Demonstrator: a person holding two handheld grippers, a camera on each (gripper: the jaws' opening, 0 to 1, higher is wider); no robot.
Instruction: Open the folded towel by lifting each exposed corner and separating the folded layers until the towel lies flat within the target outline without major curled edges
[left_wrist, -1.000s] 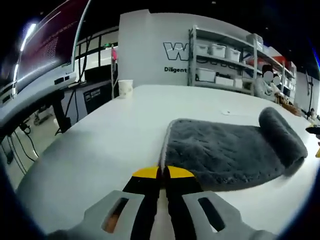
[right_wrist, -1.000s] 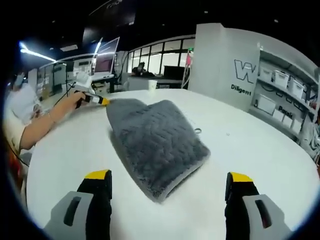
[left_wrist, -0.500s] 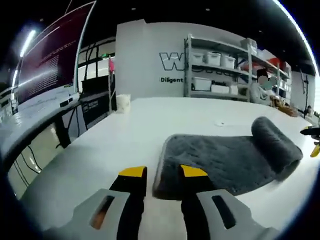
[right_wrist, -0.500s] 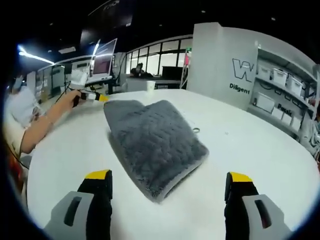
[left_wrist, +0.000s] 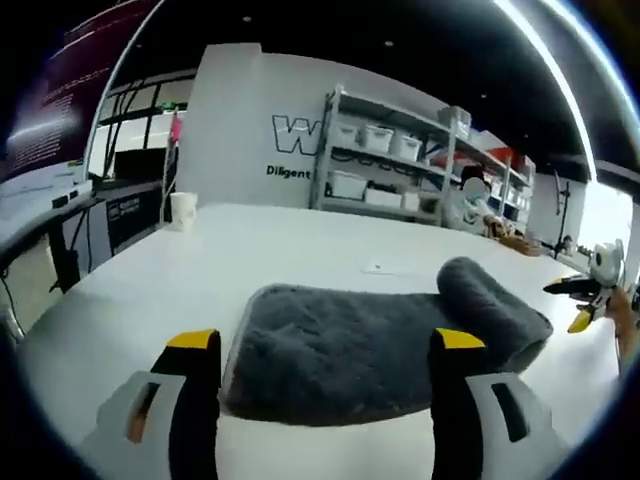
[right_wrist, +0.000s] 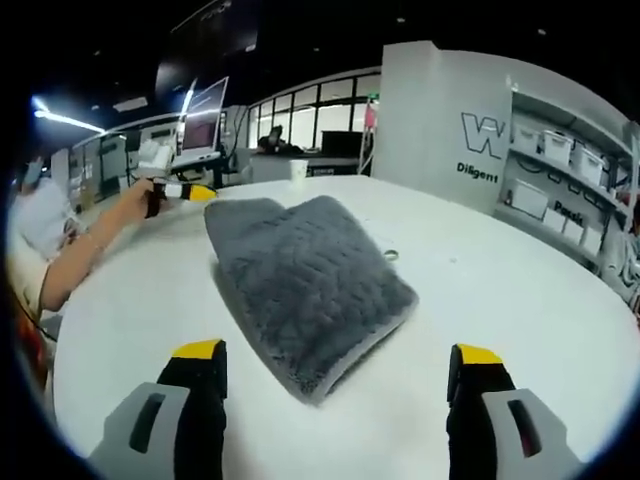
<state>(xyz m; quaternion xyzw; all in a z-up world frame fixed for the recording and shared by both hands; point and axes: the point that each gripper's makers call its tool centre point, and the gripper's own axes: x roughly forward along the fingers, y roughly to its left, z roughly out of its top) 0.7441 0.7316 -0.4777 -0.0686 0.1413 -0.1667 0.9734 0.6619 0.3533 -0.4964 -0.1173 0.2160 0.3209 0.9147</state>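
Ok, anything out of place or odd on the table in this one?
Nothing damaged or spilled. The grey towel is still folded, one end doubled over into a thick roll, as expected before unfolding. Both the left gripper and right gripper are open, touching nothing.

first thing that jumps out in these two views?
The folded grey towel lying mid-table on the white table, one end bulging into a thick roll in the left gripper view. Both hand-held grippers are open with yellow-tipped jaws: the left hand-held gripper frames the towel's near edge, the right hand-held gripper its near corner. A paper cup stands at the far edge.
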